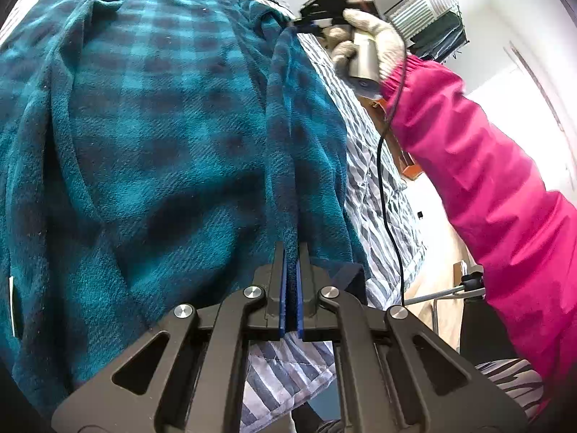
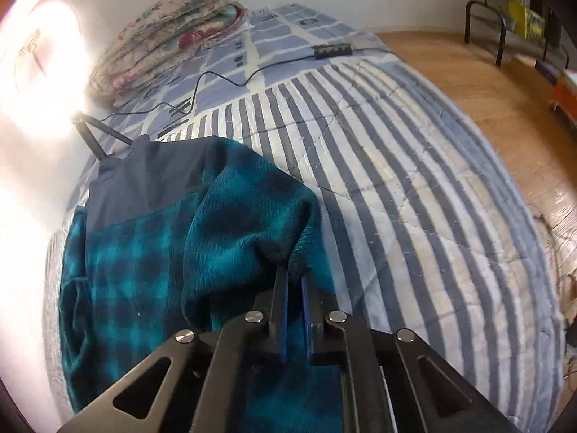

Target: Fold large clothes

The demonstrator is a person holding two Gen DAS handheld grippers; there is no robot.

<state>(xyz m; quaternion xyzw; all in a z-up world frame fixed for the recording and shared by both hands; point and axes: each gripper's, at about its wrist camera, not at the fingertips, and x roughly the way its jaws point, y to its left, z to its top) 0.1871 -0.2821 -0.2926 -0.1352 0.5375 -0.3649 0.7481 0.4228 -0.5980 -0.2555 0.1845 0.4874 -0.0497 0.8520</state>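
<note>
A teal and navy checked fleece garment (image 1: pixel 162 108) lies across a grey-and-white striped quilt (image 1: pixel 378 180) on a bed. My left gripper (image 1: pixel 292 249) is shut on a raised fold along the garment's right edge. Farther along that same edge, a gloved hand (image 1: pixel 371 32) with a pink sleeve (image 1: pixel 487 180) holds my right gripper (image 1: pixel 301 23), whose tip pinches the fabric. In the right wrist view the right gripper (image 2: pixel 294 274) is shut on a bunched fleece corner, with the garment (image 2: pixel 144 252) and its plain navy yoke (image 2: pixel 151 176) spread to the left on the quilt (image 2: pixel 396 180).
A folded floral blanket (image 2: pixel 180 25) lies at the head of the bed. A black cable (image 2: pixel 223 79) runs to a small black box (image 2: pixel 331 49). A small tripod (image 2: pixel 97 133) stands by the wall. Wooden floor (image 2: pixel 487 90) and a metal rack (image 2: pixel 505 18) are right of the bed.
</note>
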